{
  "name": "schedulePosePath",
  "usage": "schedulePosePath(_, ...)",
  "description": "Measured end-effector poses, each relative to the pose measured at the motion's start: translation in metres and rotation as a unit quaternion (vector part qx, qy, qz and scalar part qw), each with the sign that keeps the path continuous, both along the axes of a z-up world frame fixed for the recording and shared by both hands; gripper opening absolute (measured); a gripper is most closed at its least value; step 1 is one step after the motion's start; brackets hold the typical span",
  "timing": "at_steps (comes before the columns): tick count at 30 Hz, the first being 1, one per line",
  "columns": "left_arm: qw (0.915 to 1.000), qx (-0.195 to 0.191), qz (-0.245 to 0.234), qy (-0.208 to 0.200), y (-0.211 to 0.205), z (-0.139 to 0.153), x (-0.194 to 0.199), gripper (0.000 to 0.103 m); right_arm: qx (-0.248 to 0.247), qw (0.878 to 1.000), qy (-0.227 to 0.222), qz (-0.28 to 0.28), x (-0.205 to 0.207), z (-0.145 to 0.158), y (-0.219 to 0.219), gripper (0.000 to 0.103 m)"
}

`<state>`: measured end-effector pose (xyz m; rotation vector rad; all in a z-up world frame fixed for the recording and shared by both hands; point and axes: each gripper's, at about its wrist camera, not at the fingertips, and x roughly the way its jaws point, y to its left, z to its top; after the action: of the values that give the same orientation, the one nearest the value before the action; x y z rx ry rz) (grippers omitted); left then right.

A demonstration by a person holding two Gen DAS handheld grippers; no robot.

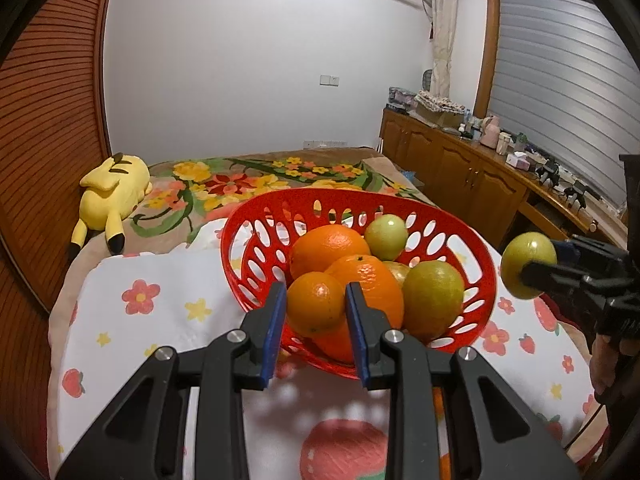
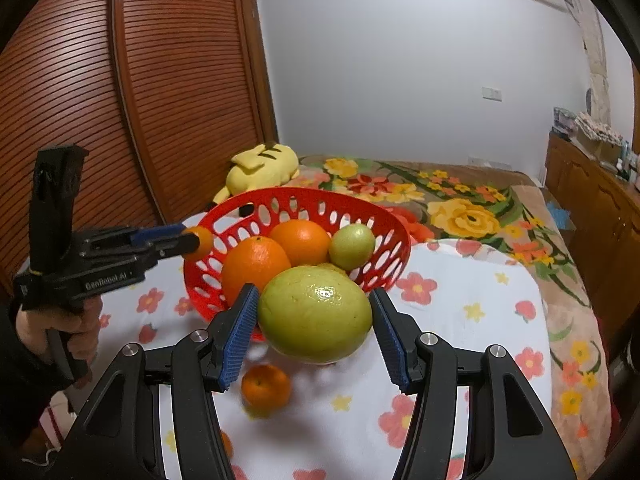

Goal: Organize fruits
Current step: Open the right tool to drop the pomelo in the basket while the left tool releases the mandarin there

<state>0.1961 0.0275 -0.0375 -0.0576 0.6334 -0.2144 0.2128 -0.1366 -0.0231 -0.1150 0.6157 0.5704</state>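
Small smooth orange [image 1: 316, 304] is clamped in the left gripper [image 1: 316, 312], green fruit [image 2: 315, 314] in the right gripper [image 2: 314, 320], both held just short of the basket [image 1: 486, 276], likely for dropping in. Basket is red perforated plastic, already holding oranges and green fruits. A mandarin [image 2: 265, 385] is left on the floral cloth [image 2: 460, 320].

The basket [image 1: 484, 276] is red, the oranges [image 1: 328, 252] orange, the cloth [image 1: 160, 320] white with flowers, the toy [image 1: 112, 188] yellow.

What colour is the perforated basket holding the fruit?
Red; the basket shows best in the right wrist view.
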Motion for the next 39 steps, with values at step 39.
schedulePosePath(39,0.9998,0.013,0.009,0.013,0.004,-0.013,0.028,0.028,0.002,0.999,0.044,-0.006,0.074,-0.007,0.016,0.063)
